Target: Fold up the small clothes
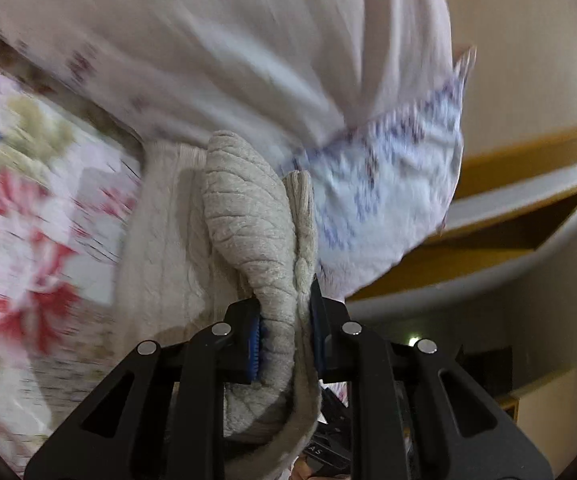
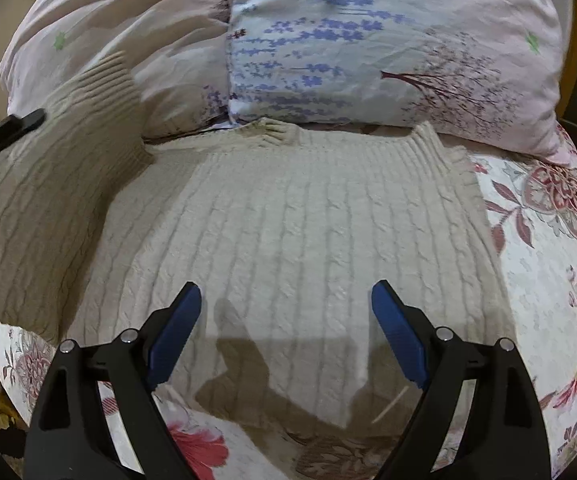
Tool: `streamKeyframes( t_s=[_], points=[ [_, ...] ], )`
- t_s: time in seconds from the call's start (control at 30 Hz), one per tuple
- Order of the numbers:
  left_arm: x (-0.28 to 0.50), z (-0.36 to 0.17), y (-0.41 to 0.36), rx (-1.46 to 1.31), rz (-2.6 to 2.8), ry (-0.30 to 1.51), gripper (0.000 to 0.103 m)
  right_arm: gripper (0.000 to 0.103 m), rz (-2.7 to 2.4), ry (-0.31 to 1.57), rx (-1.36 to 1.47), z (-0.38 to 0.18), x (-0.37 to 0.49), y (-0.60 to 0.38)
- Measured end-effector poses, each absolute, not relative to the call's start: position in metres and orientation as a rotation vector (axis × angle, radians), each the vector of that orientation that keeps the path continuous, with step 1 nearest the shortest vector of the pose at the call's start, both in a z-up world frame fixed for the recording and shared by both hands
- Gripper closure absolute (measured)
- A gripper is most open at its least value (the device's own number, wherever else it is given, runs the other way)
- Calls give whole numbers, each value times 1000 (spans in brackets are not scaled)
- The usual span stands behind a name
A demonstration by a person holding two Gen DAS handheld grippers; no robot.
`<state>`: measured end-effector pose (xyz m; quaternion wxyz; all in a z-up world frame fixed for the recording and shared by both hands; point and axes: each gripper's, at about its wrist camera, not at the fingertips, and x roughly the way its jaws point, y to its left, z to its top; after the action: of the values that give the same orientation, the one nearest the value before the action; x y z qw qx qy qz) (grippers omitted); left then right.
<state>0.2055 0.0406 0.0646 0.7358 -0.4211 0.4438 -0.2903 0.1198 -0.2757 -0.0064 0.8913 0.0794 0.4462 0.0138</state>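
A cream cable-knit sweater (image 2: 288, 240) lies spread on a floral bedspread (image 2: 548, 280), collar toward the pillows. Its left side (image 2: 48, 184) is lifted and folded over toward the middle. My left gripper (image 1: 284, 332) is shut on a bunched part of the sweater (image 1: 248, 208), held up off the bed; it also shows in the right wrist view (image 2: 16, 126) at the left edge, against the raised knit. My right gripper (image 2: 286, 304) is open and empty, hovering over the sweater's lower part, its blue pads (image 2: 174, 334) well apart.
Two pillows lean at the head of the bed: a pale pink one (image 2: 120, 20) on the left and a lavender-print one (image 2: 388, 40) on the right. The bed's edge drops away at the left. A wooden shelf (image 1: 528, 200) shows beyond in the blurred left wrist view.
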Motion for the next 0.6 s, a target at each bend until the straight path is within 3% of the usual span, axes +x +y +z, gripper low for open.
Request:
streamKeyframes(
  t_s=[0.27,0.43,0.6],
  points=[
    [198,26,-34,-720,-634,1132,83,16,-39,924,215,-6,95,-316],
    [200,36,-38,-740,-699,1136,64,16,-37,880,291,12,90,-340],
    [191,62,-11,-761,-718,1044,52,20,117,868,478,25,114,-346]
  ],
)
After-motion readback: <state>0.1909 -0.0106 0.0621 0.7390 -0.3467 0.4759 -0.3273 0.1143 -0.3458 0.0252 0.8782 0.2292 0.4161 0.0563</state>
